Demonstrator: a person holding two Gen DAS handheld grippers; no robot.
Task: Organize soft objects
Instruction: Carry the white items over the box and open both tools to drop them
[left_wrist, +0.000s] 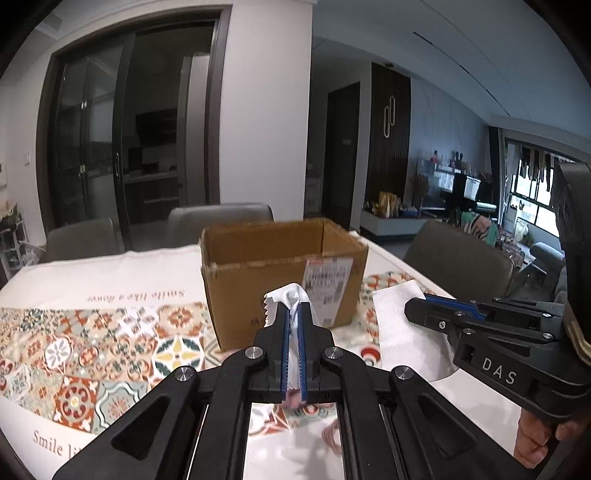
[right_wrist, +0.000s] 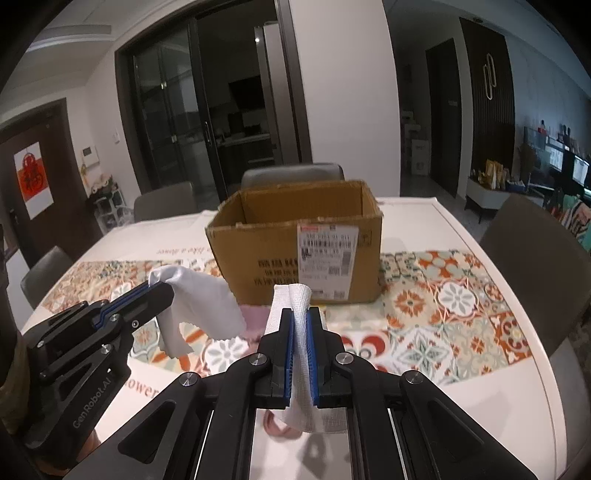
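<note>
An open cardboard box (left_wrist: 243, 288) (right_wrist: 266, 254) stands on the patterned tablecloth ahead of both grippers. My left gripper (left_wrist: 294, 308) (right_wrist: 162, 288) is shut on a smooth white cloth (left_wrist: 286, 295) (right_wrist: 199, 302) with a zigzag edge, which hangs above the table. My right gripper (right_wrist: 301, 314) (left_wrist: 415, 308) is shut on a textured white cloth (right_wrist: 299, 295) (left_wrist: 395, 328), held just in front of the box's labelled wall. Both cloths are off the table and outside the box.
A pink cloth (right_wrist: 255, 321) lies on the tablecloth before the box, and a pink loop (right_wrist: 277, 424) lies nearer me. Grey chairs (left_wrist: 221, 219) (right_wrist: 535, 243) stand around the table. The white table edge (right_wrist: 546, 362) curves along the right.
</note>
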